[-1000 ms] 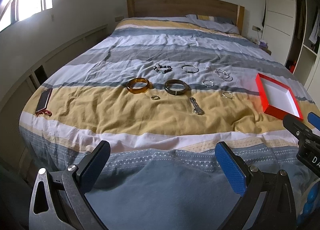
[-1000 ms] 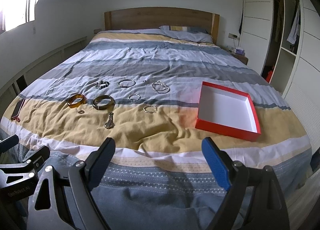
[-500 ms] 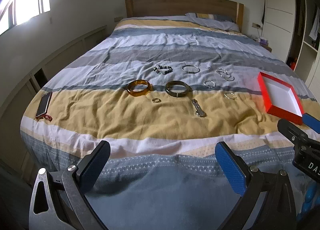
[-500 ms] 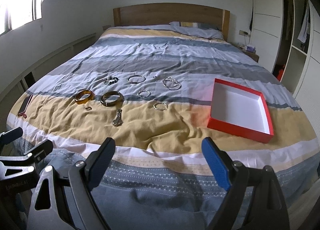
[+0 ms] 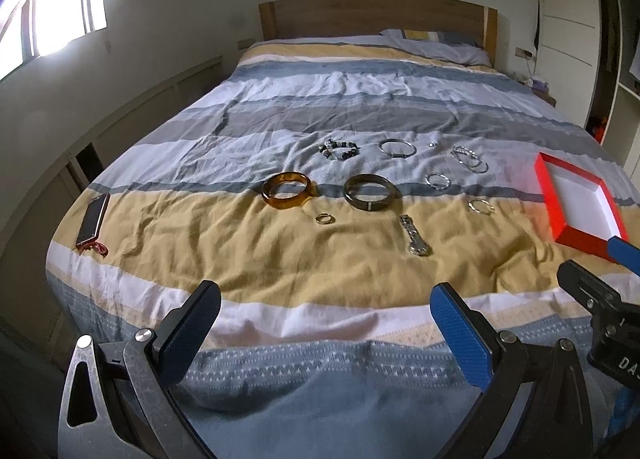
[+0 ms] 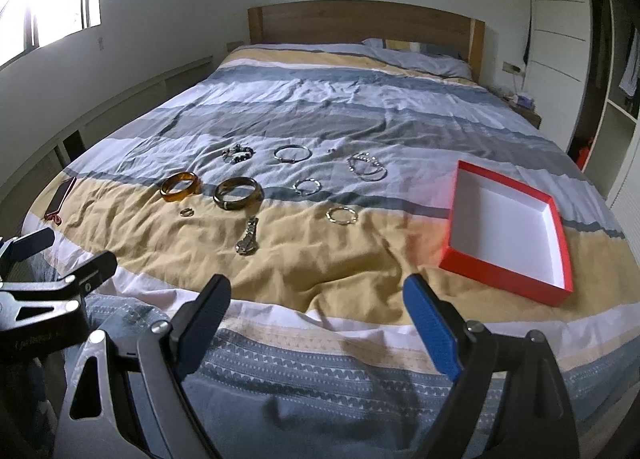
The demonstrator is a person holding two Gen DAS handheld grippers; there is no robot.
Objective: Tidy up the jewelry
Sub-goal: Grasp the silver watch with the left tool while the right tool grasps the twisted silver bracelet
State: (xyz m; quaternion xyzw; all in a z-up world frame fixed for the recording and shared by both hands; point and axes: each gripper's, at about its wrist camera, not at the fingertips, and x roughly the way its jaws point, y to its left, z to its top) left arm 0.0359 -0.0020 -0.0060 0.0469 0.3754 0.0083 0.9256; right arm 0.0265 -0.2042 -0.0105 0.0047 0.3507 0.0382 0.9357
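Note:
Jewelry lies spread on a striped bed. An amber bangle (image 5: pixel 286 190) (image 6: pixel 180 187), a dark olive bangle (image 5: pixel 370 192) (image 6: pixel 238 192), a small ring (image 5: pixel 324 218) (image 6: pixel 187 212), a metal watch band (image 5: pixel 415 235) (image 6: pixel 248 241), a beaded bracelet (image 5: pixel 339 150) and several thin silver bracelets (image 5: pixel 470 157) (image 6: pixel 367 167) rest there. An empty red box with white inside (image 5: pixel 580 207) (image 6: pixel 510 227) sits at the right. My left gripper (image 5: pixel 324 323) and right gripper (image 6: pixel 316 315) are both open and empty, held over the foot of the bed, short of the jewelry.
A phone with a red strap (image 5: pixel 93 223) (image 6: pixel 60 197) lies at the bed's left edge. A wooden headboard (image 5: pixel 376 15) and pillow stand at the far end. White wardrobe shelves (image 6: pixel 616 99) line the right side. Low wall ledge runs on the left.
Both grippers have moved forward and slightly up over the foot of the bed, so the jewelry and the box look closer. Jaws stayed open.

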